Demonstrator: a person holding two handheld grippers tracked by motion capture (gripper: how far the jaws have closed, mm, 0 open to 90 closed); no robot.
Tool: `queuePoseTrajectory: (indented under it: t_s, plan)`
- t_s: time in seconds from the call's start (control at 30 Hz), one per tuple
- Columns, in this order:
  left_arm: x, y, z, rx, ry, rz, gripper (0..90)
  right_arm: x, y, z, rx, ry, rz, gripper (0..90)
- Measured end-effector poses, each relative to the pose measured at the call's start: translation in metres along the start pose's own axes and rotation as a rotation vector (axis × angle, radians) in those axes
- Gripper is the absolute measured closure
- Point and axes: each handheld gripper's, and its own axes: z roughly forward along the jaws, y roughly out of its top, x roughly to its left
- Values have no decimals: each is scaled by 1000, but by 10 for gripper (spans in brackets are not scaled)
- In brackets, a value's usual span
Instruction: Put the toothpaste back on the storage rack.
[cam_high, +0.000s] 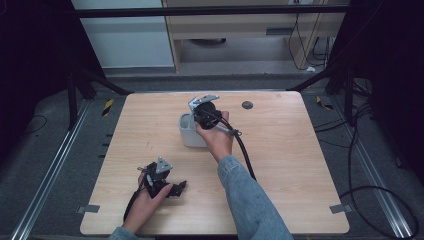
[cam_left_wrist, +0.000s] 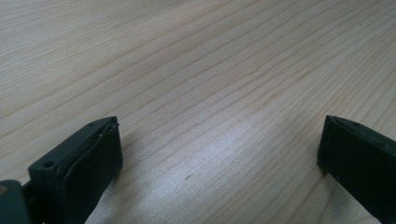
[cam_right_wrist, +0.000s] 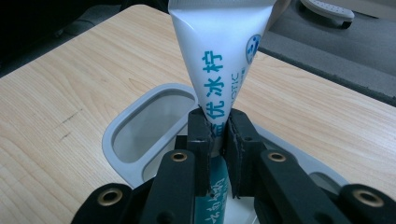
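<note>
A white tube with teal lettering (cam_right_wrist: 219, 60) stands upright between the jaws of my right gripper (cam_right_wrist: 218, 133), which is shut on its lower part. The tube's bottom end hangs over a grey-rimmed white holder (cam_right_wrist: 140, 100) with compartments. In the high view the right gripper (cam_high: 205, 114) sits over that holder (cam_high: 189, 135) near the table's middle, and the tube is hidden behind the hand. My left gripper (cam_high: 175, 189) rests low near the table's front left, its jaws wide apart (cam_left_wrist: 219, 154) over bare wood with nothing between them.
A small dark round disc (cam_high: 247, 105) lies on the wooden table (cam_high: 290, 165) behind and to the right of the holder. The right gripper's cable (cam_high: 246, 155) trails back across the table beside the sleeve. Metal frame legs stand beyond the far corners.
</note>
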Motion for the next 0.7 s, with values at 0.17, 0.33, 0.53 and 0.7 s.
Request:
queuePoseTrajectory:
  t_s: [0.17,0.33,0.53,0.7]
  plan:
    - [0,0,0,0,-2,-1,0,2,2,2,7,-3,-5,807]
    - [-1,0,0,0,-2,0,0,4,5,6,20,2,-19,806]
    - [-1,0,0,0,-2,-1,0,6,7,8,25,-5,-28,805]
    - [-1,0,0,0,-2,-1,0,5,8,10,31,-6,-15,803]
